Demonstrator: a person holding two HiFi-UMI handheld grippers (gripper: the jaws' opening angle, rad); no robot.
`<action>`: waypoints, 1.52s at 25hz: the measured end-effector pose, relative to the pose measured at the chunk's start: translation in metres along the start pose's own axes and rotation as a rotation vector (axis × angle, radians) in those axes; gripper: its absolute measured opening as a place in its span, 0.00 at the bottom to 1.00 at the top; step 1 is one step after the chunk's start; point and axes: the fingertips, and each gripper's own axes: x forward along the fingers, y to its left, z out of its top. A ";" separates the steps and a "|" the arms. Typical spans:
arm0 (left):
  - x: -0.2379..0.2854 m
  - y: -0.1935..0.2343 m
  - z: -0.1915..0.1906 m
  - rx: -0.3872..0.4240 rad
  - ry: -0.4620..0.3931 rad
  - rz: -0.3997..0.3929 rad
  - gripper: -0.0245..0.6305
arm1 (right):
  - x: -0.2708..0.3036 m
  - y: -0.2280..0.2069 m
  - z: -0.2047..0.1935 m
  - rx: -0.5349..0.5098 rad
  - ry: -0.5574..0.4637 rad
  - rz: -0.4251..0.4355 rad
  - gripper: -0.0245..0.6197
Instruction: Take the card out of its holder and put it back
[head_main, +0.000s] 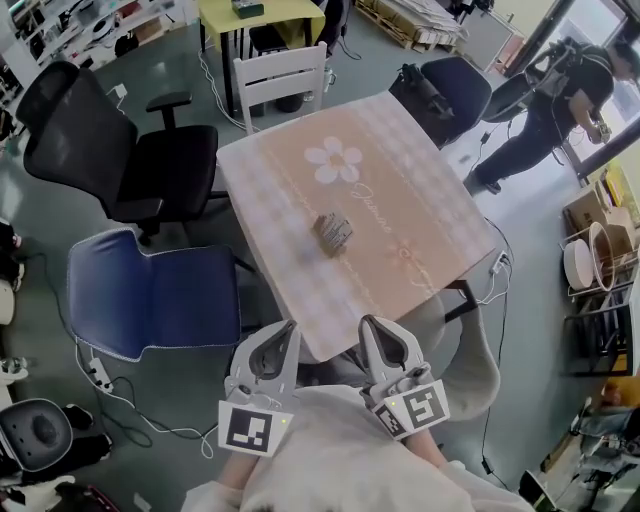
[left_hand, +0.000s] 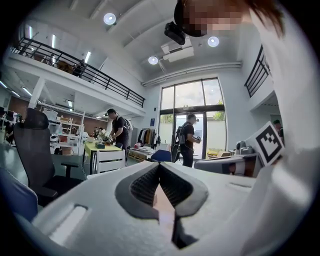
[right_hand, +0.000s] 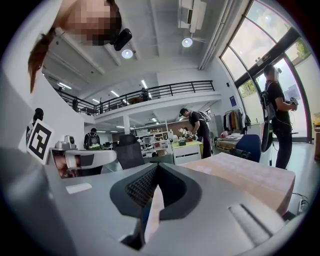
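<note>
both your claws are clenched on nothing: the left gripper (left_hand: 159, 167) and right gripper (right_hand: 157, 170) have their tips pressed together, held at the near edge of the table (head_main: 420, 170). the card holder (head_main: 333, 232) stands mid-table, well apart from both. the card (head_main: 336, 226) seems to sit inside it, though it is too small to be sure. the removal is not yet begun. next you need to reach out, open a jaw and pinch the card's top edge while bracing the holder.

The table (head_main: 290, 190) top is broken only by the card holder (head_main: 332, 232) near its middle; open cloth is left all around it. The left side is hemmed in by a blue chair (head_main: 150, 295) and a black chair (head_main: 90, 140), the far edge by a white chair (head_main: 280, 82).
</note>
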 end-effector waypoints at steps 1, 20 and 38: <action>0.004 0.000 0.001 -0.001 0.000 0.006 0.04 | 0.002 -0.004 0.000 0.002 0.002 0.002 0.04; 0.064 -0.004 0.003 -0.031 -0.009 0.081 0.04 | 0.024 -0.078 0.015 -0.035 0.019 0.020 0.04; 0.071 -0.009 -0.003 -0.036 0.005 0.140 0.04 | 0.027 -0.095 0.008 -0.003 0.039 0.067 0.04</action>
